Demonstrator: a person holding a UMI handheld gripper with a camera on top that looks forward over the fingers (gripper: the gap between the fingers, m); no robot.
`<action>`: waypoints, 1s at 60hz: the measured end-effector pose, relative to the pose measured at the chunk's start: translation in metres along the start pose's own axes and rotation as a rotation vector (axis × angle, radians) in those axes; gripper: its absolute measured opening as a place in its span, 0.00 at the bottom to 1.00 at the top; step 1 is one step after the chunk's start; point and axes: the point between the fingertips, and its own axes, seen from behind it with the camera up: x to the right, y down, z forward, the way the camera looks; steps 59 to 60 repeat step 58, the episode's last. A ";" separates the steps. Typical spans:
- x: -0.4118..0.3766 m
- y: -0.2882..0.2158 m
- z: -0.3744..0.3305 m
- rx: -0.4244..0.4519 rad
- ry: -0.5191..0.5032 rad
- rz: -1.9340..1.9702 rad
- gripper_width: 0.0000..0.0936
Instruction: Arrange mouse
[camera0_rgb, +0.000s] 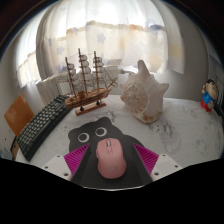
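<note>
A pink computer mouse (110, 158) sits between my gripper's (110, 160) two fingers, its wheel end pointing away from me. The magenta pads (77, 157) press on its left and right sides, so the gripper is shut on it. The mouse is over the near end of a dark mouse mat (92, 129) shaped like an animal face with two white eyes, which lies on the white table (180, 130). I cannot tell whether the mouse touches the mat.
A black keyboard (42, 128) lies left of the mat, with a wooden chair (17, 113) beyond it. A model sailing ship (87, 82) stands behind the mat and a large conch shell (146, 95) to its right. A small toy figure (208, 95) is far right.
</note>
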 end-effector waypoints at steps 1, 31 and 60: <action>0.000 -0.003 -0.005 0.003 -0.003 0.001 0.90; 0.133 0.016 -0.304 -0.172 0.101 0.048 0.92; 0.184 0.002 -0.307 -0.159 0.178 0.065 0.91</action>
